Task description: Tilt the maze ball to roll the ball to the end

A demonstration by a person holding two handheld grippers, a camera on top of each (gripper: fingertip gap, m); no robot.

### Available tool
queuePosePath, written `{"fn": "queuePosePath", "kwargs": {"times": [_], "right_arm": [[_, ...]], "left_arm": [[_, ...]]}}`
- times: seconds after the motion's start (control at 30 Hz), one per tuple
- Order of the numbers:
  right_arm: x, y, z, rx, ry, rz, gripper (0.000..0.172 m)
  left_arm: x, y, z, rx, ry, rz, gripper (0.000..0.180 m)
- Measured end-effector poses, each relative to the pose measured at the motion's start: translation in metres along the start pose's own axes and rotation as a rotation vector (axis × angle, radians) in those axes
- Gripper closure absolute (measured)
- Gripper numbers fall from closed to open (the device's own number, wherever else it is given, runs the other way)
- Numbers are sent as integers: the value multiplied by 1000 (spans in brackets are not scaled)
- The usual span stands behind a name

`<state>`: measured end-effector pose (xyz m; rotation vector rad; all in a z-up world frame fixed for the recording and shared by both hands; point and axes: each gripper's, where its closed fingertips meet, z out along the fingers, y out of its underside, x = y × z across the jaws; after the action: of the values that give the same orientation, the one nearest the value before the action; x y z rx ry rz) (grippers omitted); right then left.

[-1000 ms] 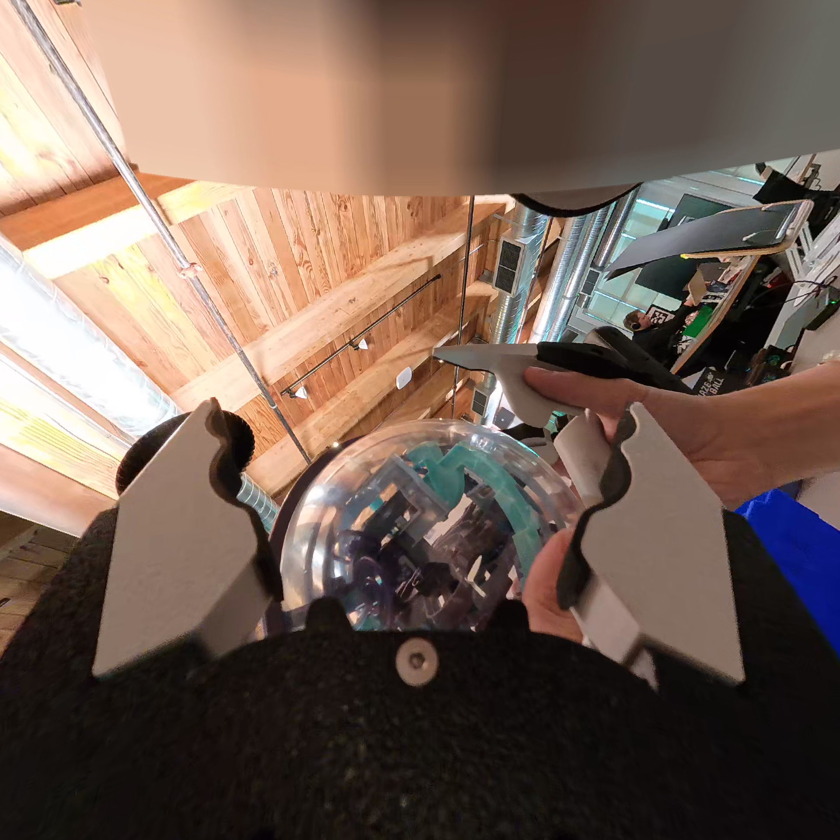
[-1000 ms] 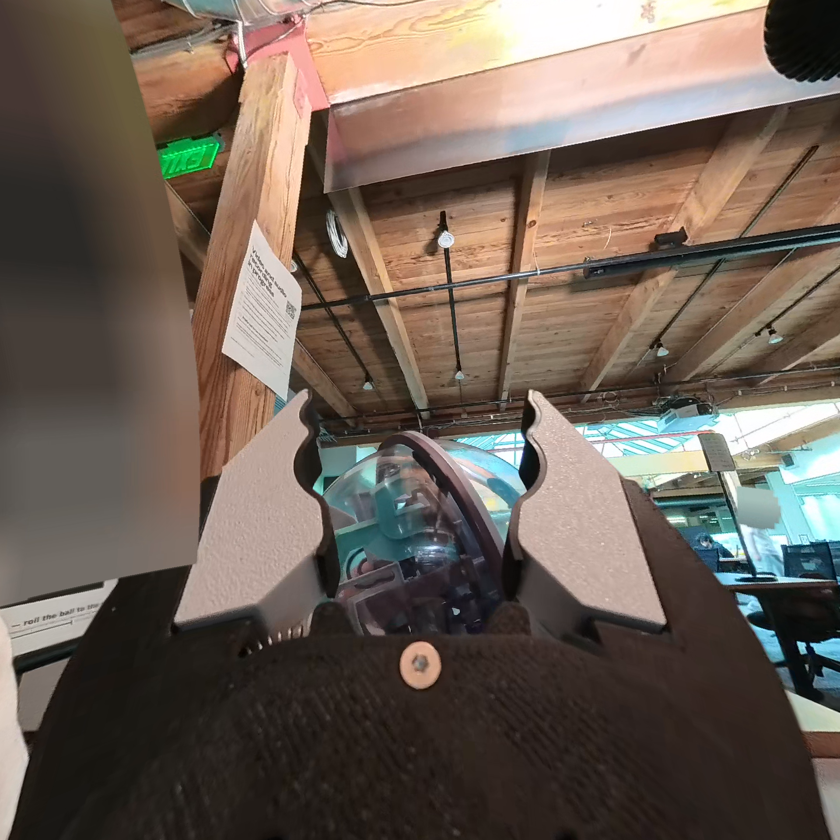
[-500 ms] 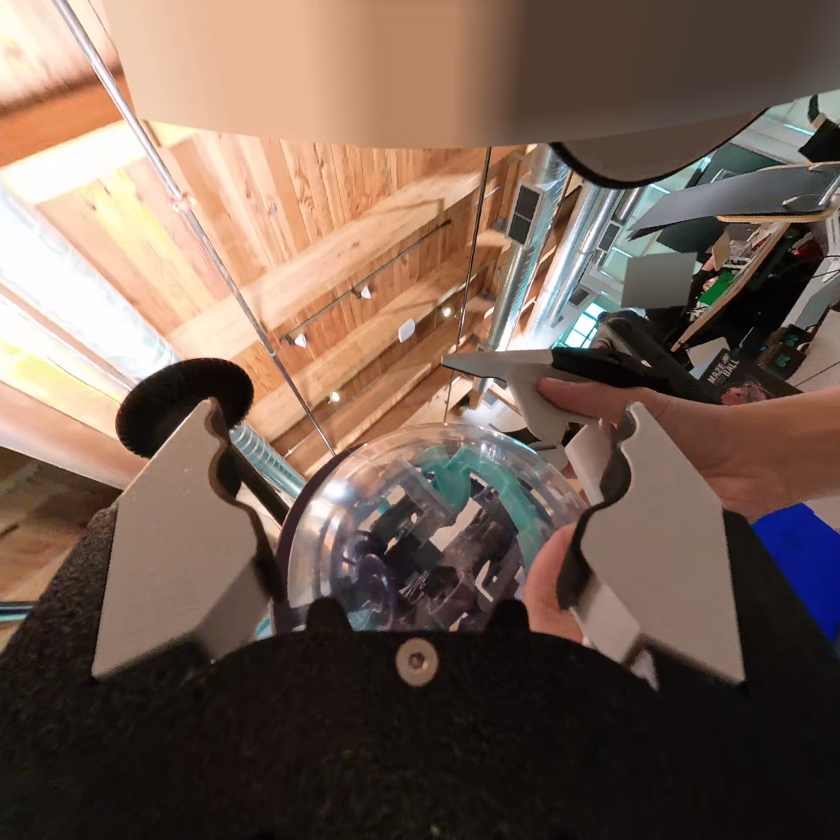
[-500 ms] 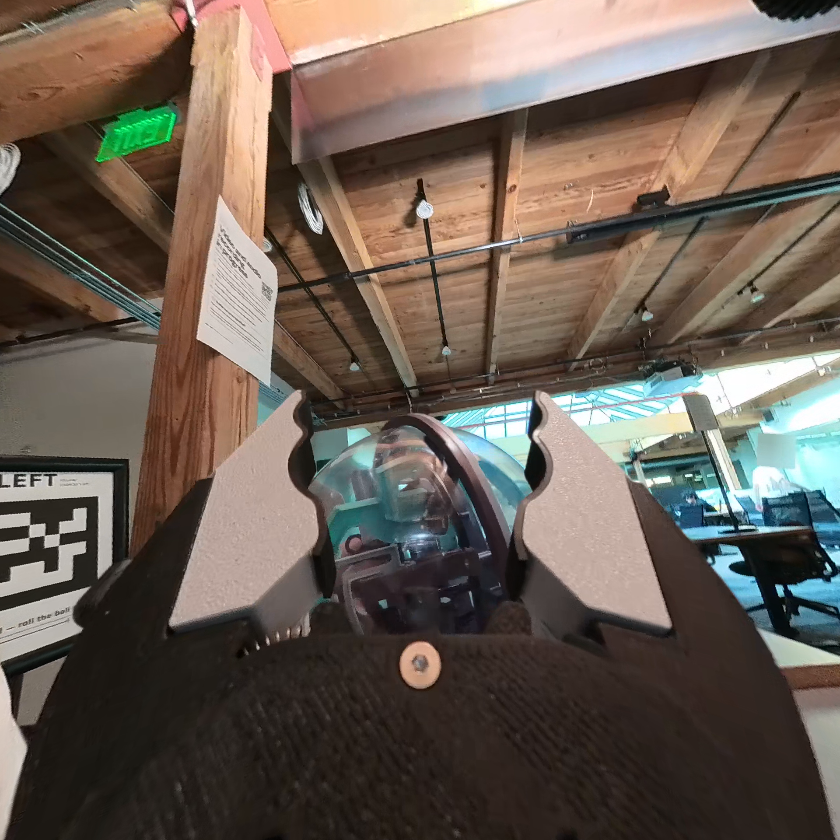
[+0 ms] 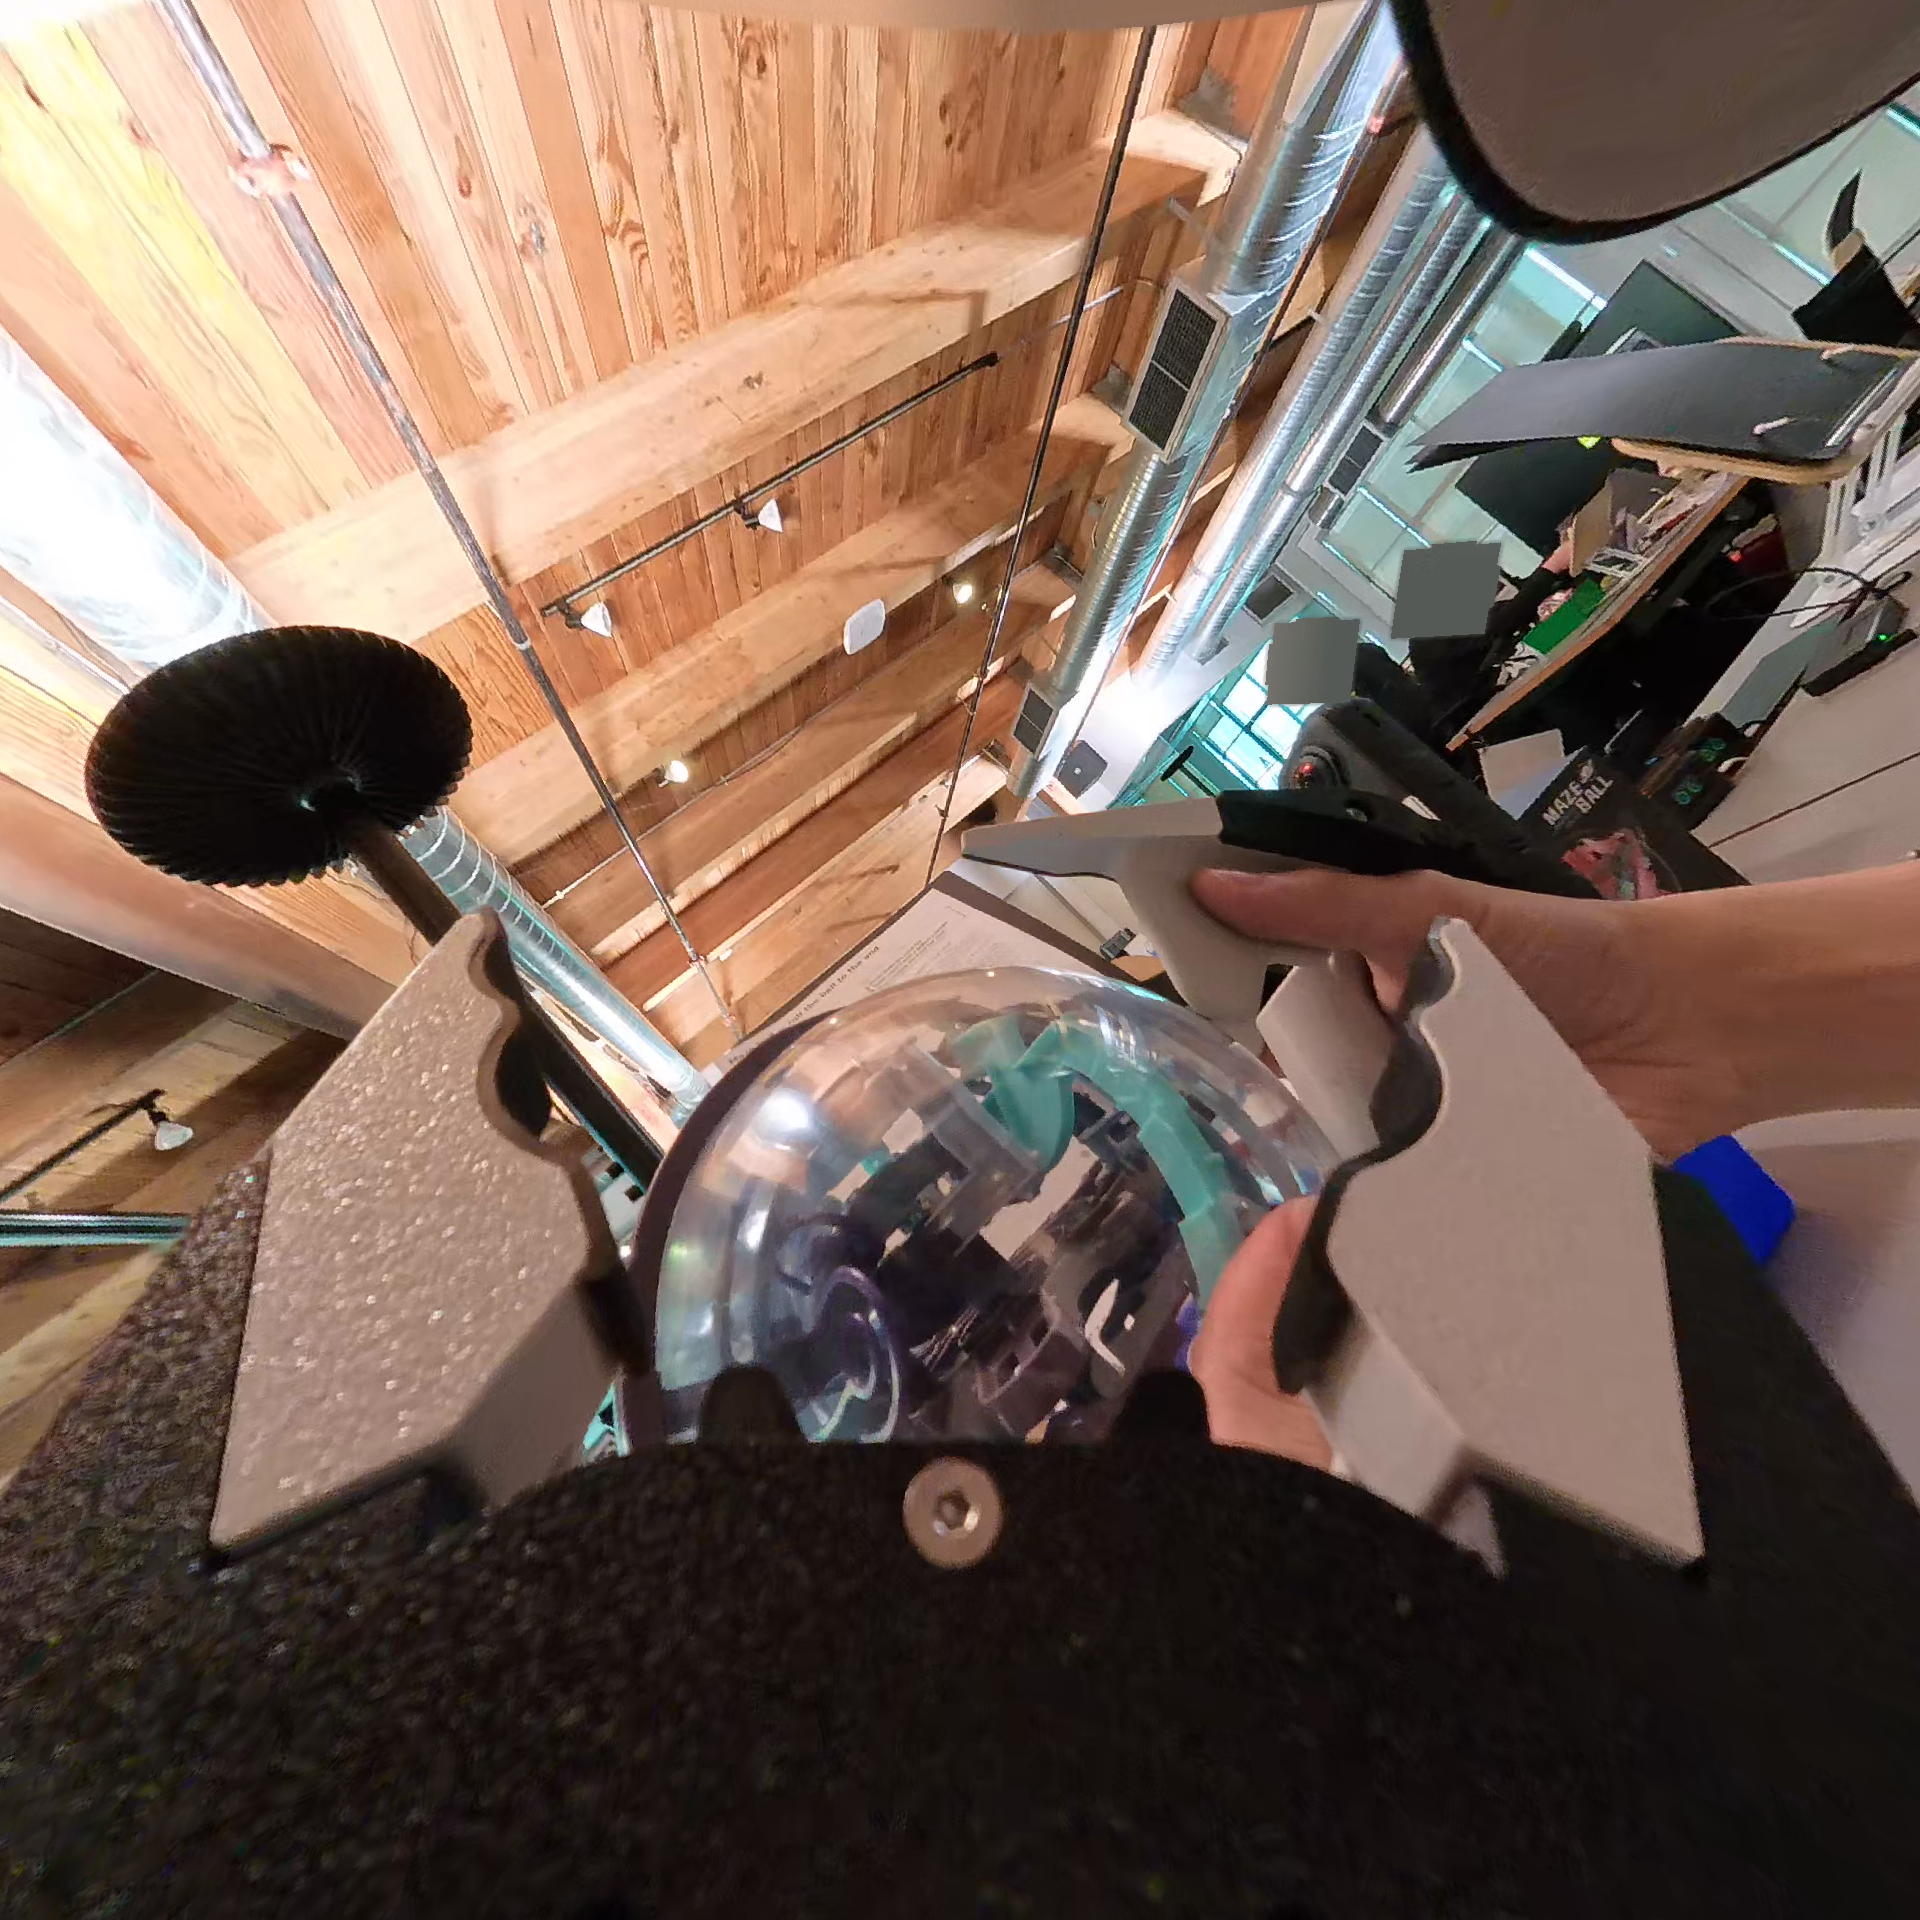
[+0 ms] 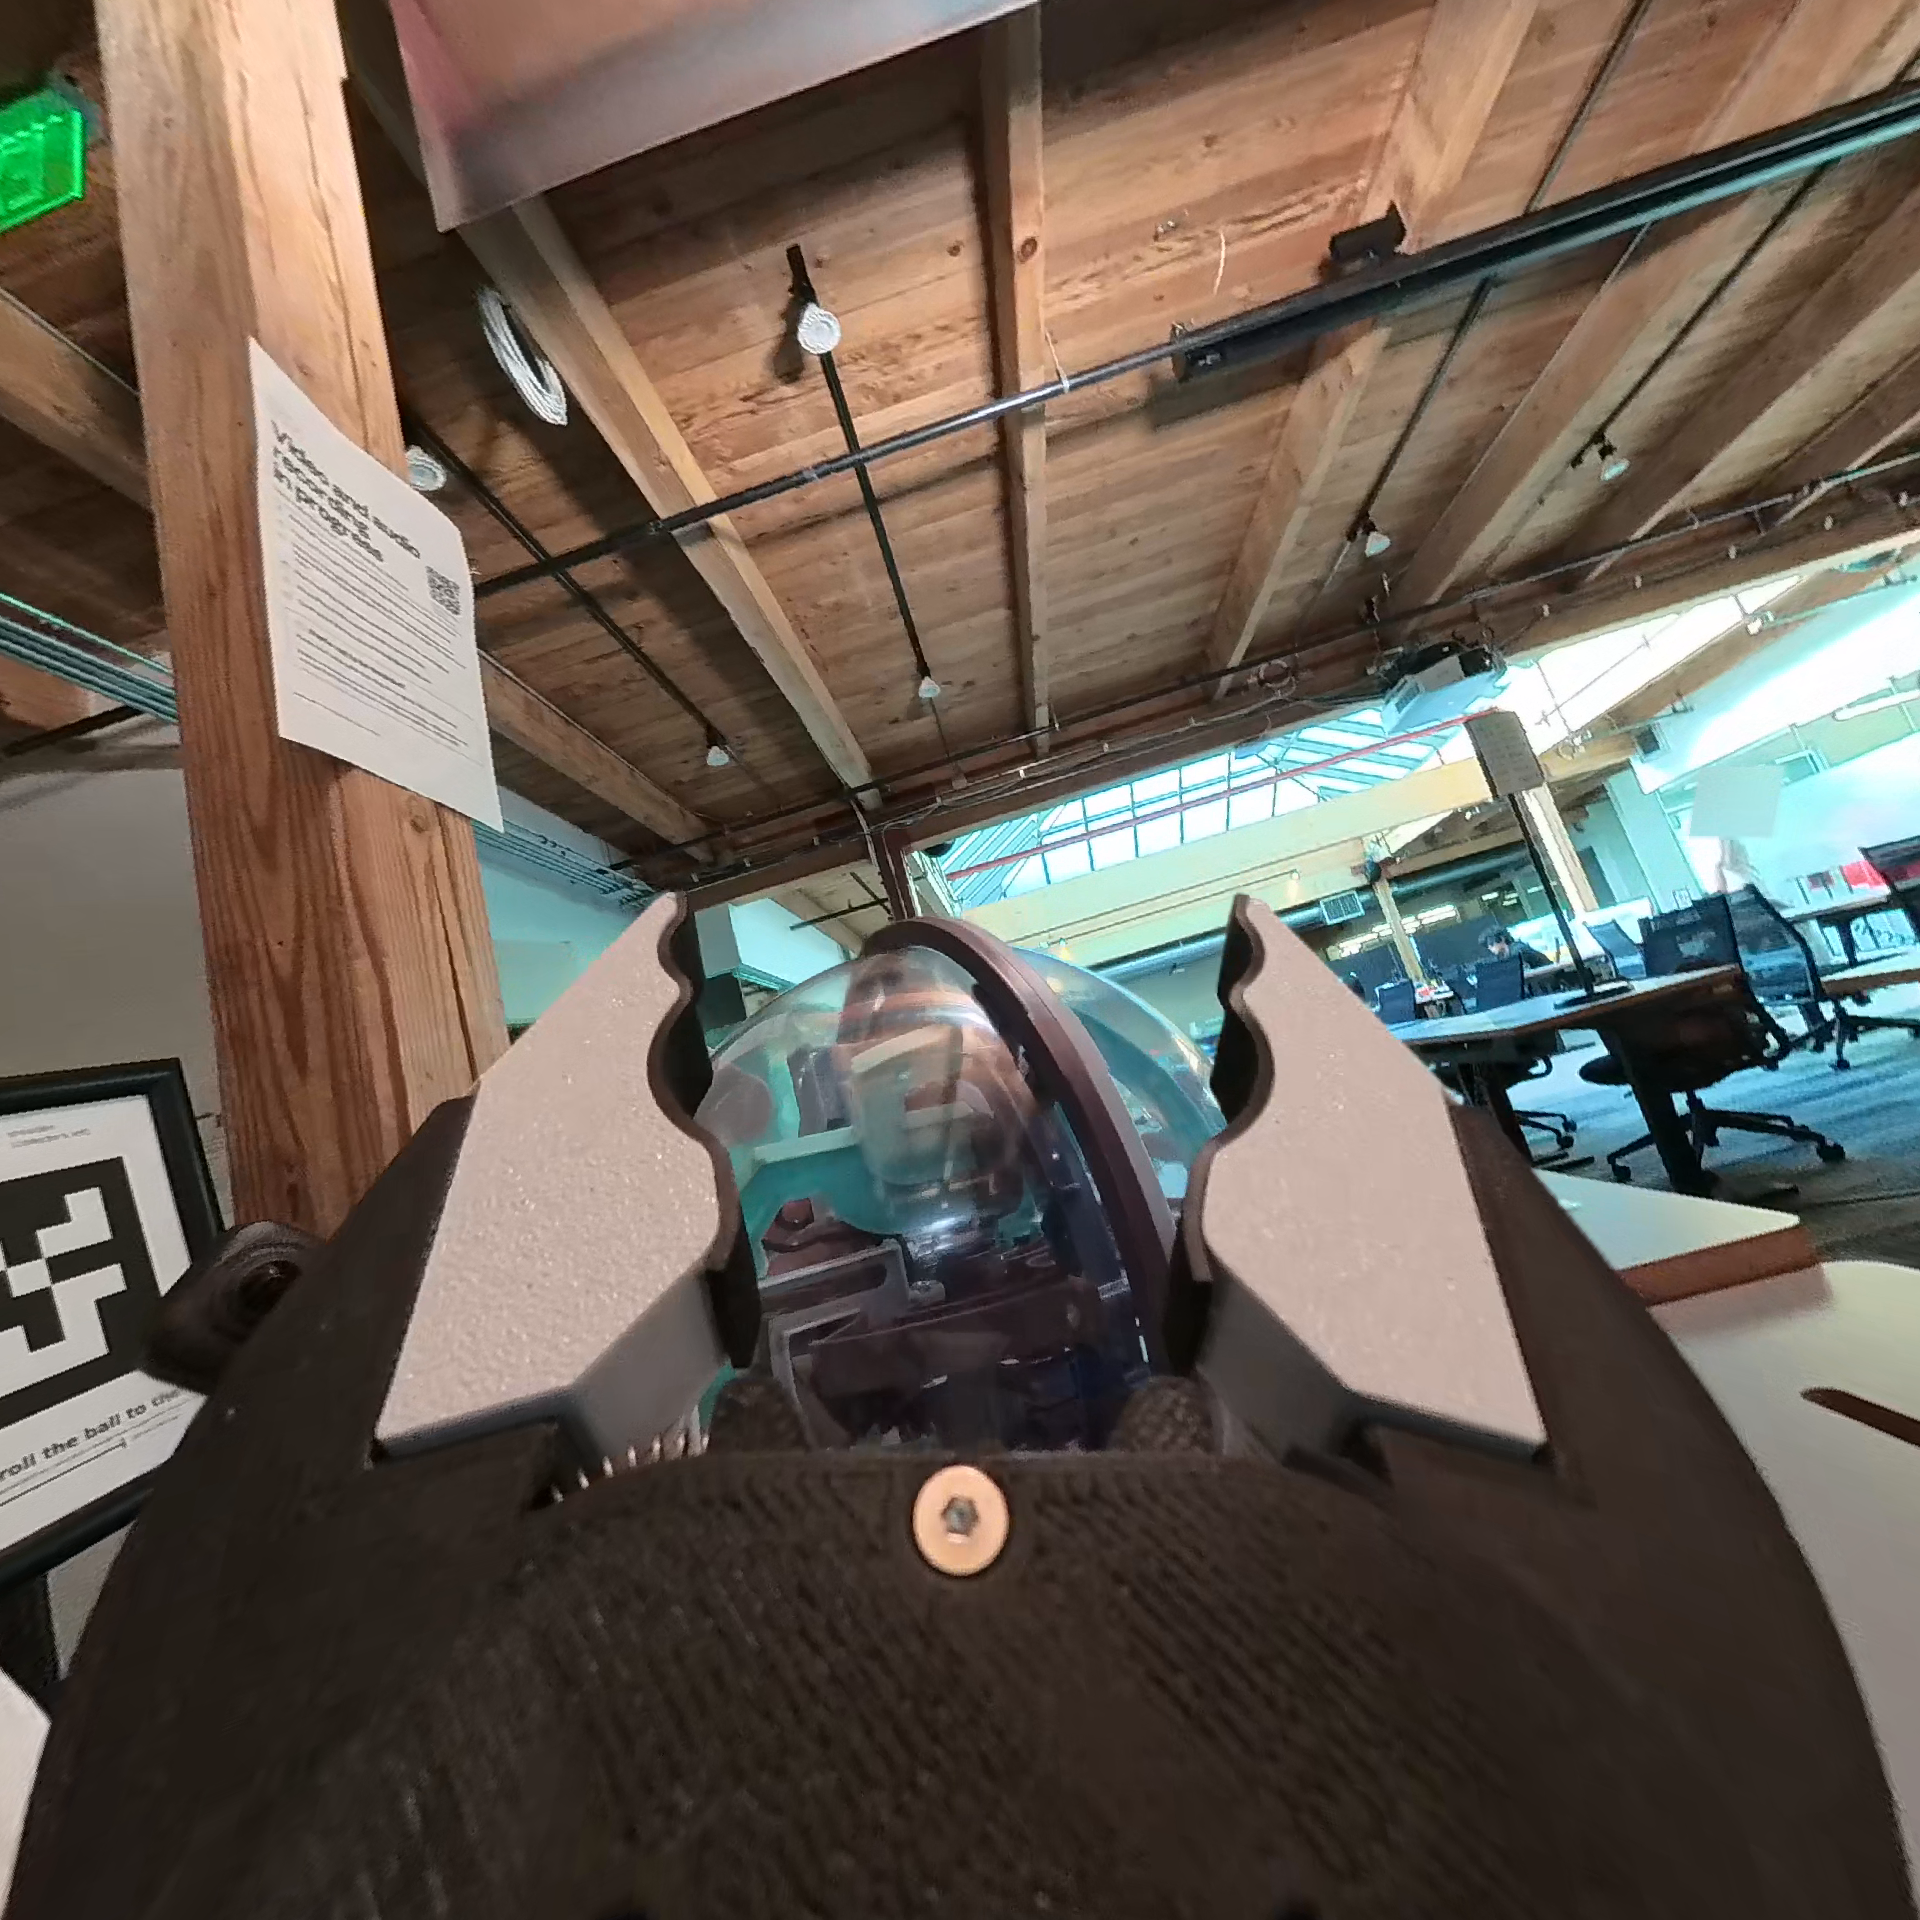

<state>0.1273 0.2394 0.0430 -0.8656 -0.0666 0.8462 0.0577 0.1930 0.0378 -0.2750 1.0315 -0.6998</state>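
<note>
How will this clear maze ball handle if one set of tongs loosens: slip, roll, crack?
The maze ball looks glossy and round, so it would likely slip and roll. Its clear rigid shell probably will not flex, and may crack if dropped. Its mostly hollow inside suggests it is light.

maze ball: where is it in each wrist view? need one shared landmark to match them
Left wrist view: maze ball sits low centre between that gripper's fingers, teal track showing through the clear shell.
Right wrist view: maze ball sits low centre between that gripper's fingers, its dark rim arcing over the top.
Shared landmark: the ball's dark rim, at its left edge in the left view, crossing the dome in the right view.
</note>
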Motion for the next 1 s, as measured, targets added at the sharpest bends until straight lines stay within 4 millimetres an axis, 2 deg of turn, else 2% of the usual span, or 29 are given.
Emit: {"fn": "queuePosePath", "kwargs": {"times": [0.17,0.33,0.6,0.83,0.9,1.0], "right_arm": [[8,7,0,-37,35,36,73],[17,25,1,-130,88,24,70],[21,35,1,-183,112,49,69],[33,55,-3,-296,179,72,70],[37,75,-9,-426,208,103,69],[45,124,-27,-695,271,169,46]], "left_arm": [[-8,11,0,-52,-30,-91,24],[-14,24,-2,-103,-46,-171,24],[-19,35,-4,-134,-63,-251,24],[-23,54,-6,-220,-93,-335,24],[-25,74,-10,-332,-116,-455,23],[-1,124,-22,-600,-16,-785,23]]}}
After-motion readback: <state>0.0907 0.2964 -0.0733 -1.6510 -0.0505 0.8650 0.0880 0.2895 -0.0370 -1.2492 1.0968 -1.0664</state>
